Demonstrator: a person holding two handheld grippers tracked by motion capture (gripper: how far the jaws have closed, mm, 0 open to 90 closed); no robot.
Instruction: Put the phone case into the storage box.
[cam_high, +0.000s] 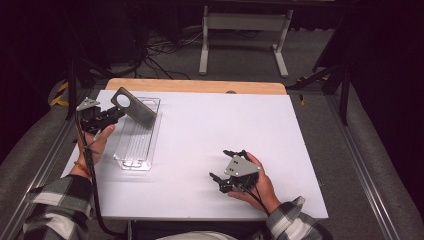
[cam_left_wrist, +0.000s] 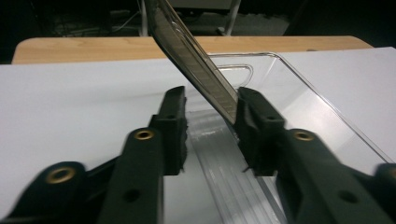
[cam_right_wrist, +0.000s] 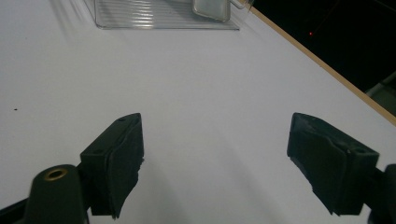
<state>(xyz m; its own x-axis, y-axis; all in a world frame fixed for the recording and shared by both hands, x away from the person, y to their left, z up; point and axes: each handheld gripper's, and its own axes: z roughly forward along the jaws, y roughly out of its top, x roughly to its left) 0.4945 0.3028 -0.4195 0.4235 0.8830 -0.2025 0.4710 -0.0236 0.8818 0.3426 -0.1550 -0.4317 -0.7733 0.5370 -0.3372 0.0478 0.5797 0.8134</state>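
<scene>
A grey flat plate (cam_high: 137, 110) with a round hole near its top stands tilted over the far end of a clear plastic tray (cam_high: 135, 150), its lower edge down in the tray. My left gripper (cam_high: 119, 114) is at the plate's left edge. In the left gripper view the plate (cam_left_wrist: 187, 46) rises between the jaws of the left gripper (cam_left_wrist: 210, 100); it touches the right-hand jaw, and a gap shows on the other side. My right gripper (cam_high: 220, 163) rests open low over the bare white table, and nothing lies between the jaws of the right gripper (cam_right_wrist: 215, 140).
The white table top (cam_high: 225, 120) has a wooden strip (cam_high: 200, 86) along its far edge. The tray's ribbed floor and rim (cam_left_wrist: 322, 88) lie just ahead of my left jaws. The tray (cam_right_wrist: 163, 18) lies far ahead in the right gripper view. A frame and cables stand on the floor beyond.
</scene>
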